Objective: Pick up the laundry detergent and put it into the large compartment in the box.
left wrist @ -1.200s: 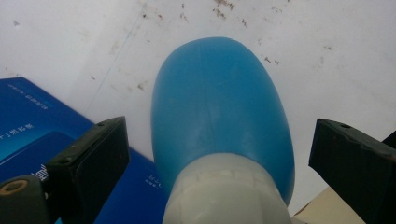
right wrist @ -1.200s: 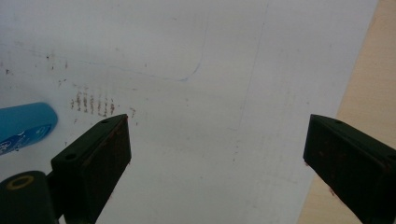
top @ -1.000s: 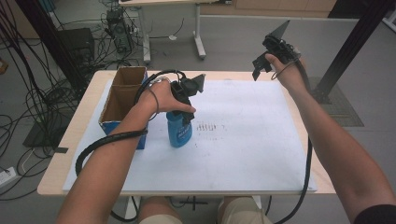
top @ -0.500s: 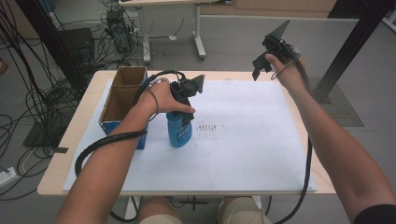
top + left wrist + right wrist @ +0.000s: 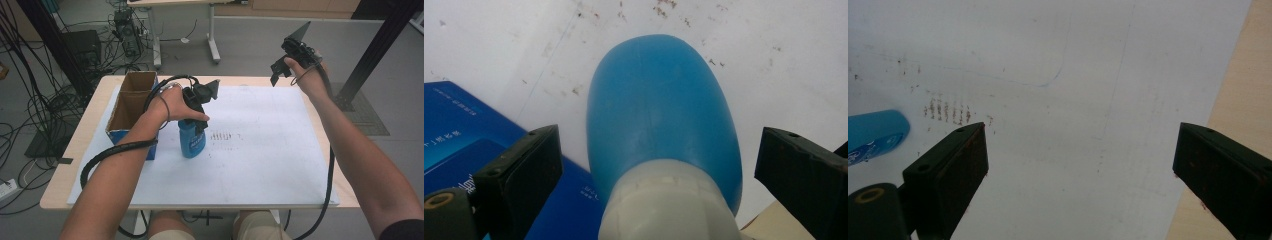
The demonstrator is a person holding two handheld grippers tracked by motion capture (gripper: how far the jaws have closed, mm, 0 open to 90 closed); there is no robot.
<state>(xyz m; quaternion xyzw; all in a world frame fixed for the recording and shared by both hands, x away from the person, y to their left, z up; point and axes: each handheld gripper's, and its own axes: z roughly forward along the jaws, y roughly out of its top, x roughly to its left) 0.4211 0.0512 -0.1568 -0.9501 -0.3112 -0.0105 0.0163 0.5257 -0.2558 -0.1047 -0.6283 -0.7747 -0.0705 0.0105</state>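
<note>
Jaws straddle the blue bottle (image 5: pixel 664 115) untouching, left gripper (image 5: pixel 659 165) view reveals.

No legible txt: bottle (image 5: pixel 191 141) label & blue box (image 5: pixel 454 135) print too blurry.

A light wooden table (image 5: pixel 65 175) stands on a grey floor (image 5: pixel 250 45), covered by a white sheet (image 5: pixel 265 150) bearing small brown marks. Black cables (image 5: pixel 30 90) hang and lie at the left. A second table's white legs (image 5: pixel 214 47) stand behind. A black post (image 5: pixel 380 45) rises at the right.
</note>
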